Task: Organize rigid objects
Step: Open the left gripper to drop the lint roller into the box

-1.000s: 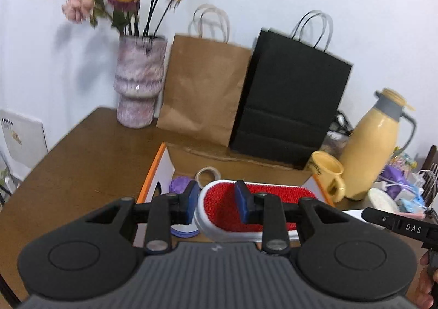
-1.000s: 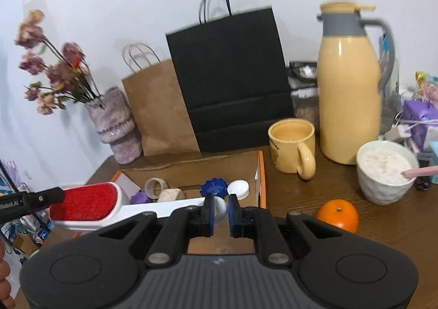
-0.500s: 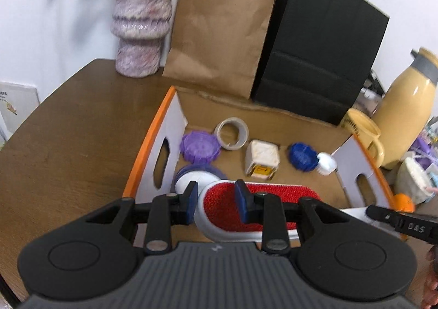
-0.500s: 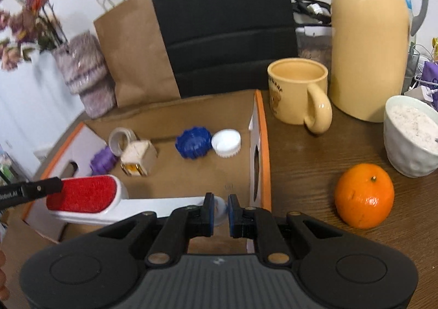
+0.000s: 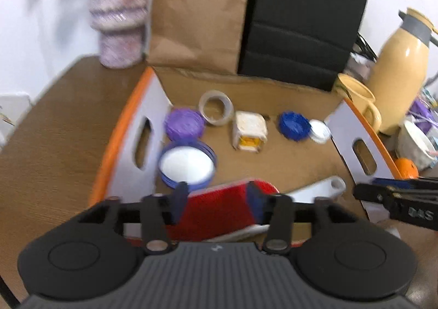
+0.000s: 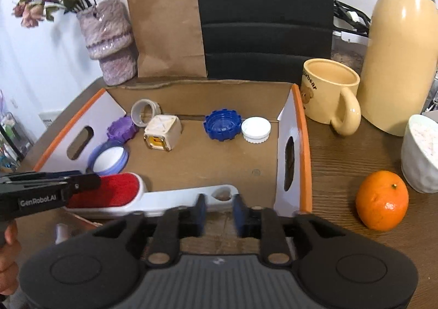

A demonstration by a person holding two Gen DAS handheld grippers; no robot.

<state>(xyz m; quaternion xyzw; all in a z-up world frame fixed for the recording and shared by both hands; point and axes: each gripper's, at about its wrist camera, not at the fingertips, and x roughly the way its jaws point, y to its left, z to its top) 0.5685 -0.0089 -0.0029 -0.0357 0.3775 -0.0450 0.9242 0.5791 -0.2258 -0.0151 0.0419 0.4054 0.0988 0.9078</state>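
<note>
Two grippers letting go of a lint brush over the cardboard box

Both the left gripper point(image 5: 216, 199) and the right gripper point(image 6: 219, 211) have just been opening; their fingers now stand partly apart, the lint brush point(image 6: 142, 195) between them but seemingly unpressed. It lies at the near edge of the box point(image 6: 301, 128), likely lowered level by head and handle to join the lids there.
</note>
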